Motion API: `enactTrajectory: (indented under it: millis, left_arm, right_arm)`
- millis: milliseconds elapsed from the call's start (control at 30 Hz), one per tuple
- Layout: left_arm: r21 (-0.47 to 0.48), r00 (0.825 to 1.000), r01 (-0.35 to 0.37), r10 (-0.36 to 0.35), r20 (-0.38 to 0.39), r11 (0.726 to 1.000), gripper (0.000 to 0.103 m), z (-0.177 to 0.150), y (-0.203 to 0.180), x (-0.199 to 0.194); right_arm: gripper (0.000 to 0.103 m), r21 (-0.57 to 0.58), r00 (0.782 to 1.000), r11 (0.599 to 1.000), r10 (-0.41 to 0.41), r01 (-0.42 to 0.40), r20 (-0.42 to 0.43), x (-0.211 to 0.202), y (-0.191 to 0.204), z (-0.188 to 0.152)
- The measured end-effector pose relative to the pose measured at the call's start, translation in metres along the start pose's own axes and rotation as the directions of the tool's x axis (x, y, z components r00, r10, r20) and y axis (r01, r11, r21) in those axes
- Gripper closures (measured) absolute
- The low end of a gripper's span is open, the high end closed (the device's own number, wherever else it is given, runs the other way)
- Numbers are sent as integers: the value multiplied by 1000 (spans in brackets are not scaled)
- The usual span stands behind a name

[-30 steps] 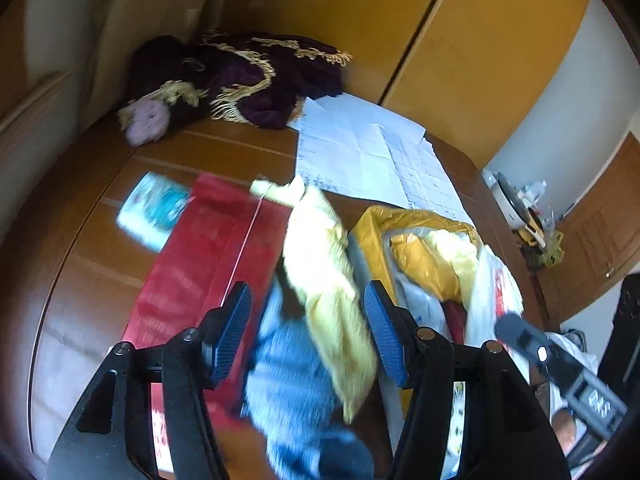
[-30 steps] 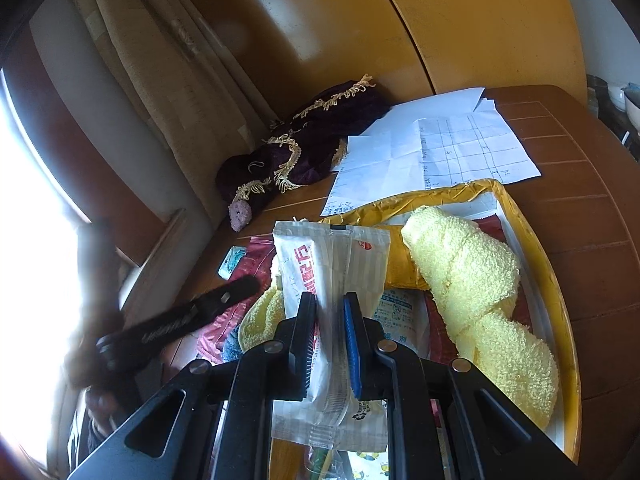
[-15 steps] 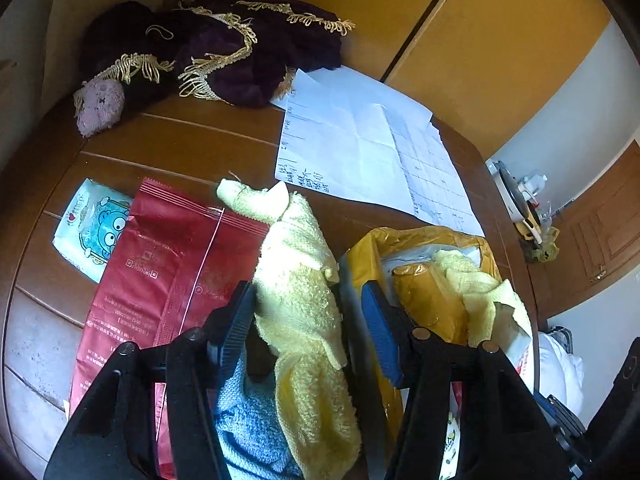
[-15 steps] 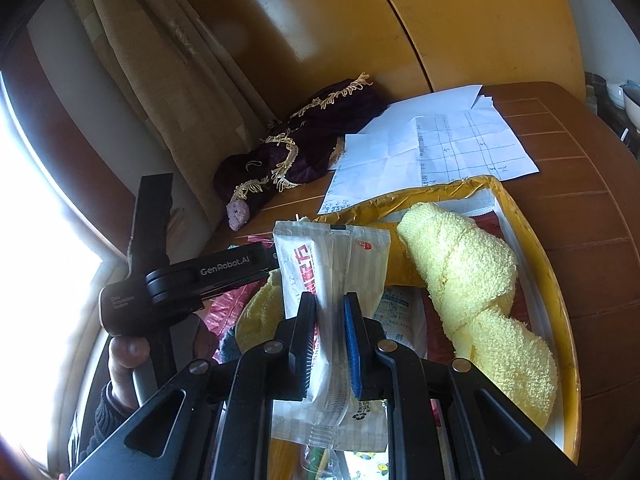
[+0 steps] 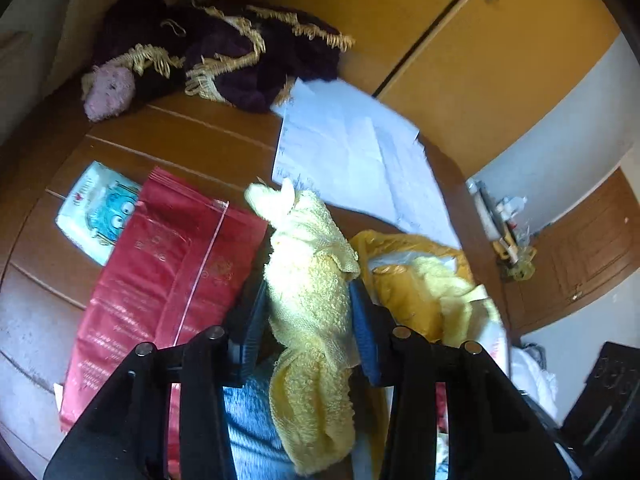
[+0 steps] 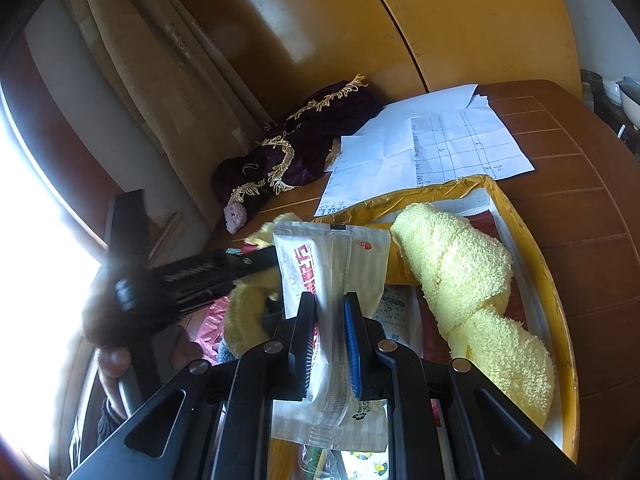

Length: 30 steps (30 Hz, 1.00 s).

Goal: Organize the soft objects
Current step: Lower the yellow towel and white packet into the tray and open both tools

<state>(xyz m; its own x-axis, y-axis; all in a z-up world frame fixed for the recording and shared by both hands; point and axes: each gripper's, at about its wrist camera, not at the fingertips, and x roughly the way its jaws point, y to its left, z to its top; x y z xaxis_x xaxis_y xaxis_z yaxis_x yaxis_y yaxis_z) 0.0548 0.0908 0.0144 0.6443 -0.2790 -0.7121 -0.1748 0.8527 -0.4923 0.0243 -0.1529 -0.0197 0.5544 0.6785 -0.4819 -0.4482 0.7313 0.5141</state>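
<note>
While the left gripper [image 5: 308, 320] was spread around the yellow towel [image 5: 308, 280] half a second ago, its jaws now pinch it, at 3 o'clock of the red pouch [image 5: 160, 280] on the table [image 5: 192, 136]: ready to lift. Right gripper [image 6: 330, 328] still clamps the white packet [image 6: 332, 264] above the yellow tray [image 6: 560, 320].

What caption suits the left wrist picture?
Left gripper clamps a yellow towel above a red pouch on the wooden table.

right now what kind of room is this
Probably a room in a home, perhaps a bedroom or living room: a brown wooden table stands beside tall yellow-orange wooden cupboard doors, with a beige patterned curtain at a bright window.
</note>
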Motion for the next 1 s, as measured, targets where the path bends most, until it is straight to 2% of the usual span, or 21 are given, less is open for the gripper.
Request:
enactTrajectory:
  millis: [200, 467, 567, 667, 867, 1000]
  left_arm:
    - [-14, 991, 66, -64, 121, 998, 65, -7, -8, -58]
    - [2, 963, 221, -218, 160, 975, 65, -18, -41, -112]
    - [6, 959, 244, -242, 145, 970, 65, -22, -52, -106]
    - [-24, 963, 256, -253, 92, 966, 65, -28, -58, -83]
    - [-50, 958, 288, -288, 16, 956, 65, -34, -64, -39]
    - [-30, 968, 249, -249, 10, 968, 65, -39, -67, -22]
  right_arm:
    - [88, -3, 1000, 1000, 2, -2, 10, -4, 0, -2]
    - [88, 25, 998, 1000, -14, 13, 65, -21, -11, 2]
    - [88, 33, 997, 999, -22, 20, 73, -24, -17, 4]
    - [88, 17, 996, 999, -49, 47, 79, -25, -18, 1]
    - [88, -3, 992, 995, -103, 103, 79, -22, -22, -3]
    - [87, -17, 991, 993, -113, 115, 76, -21, -23, -4]
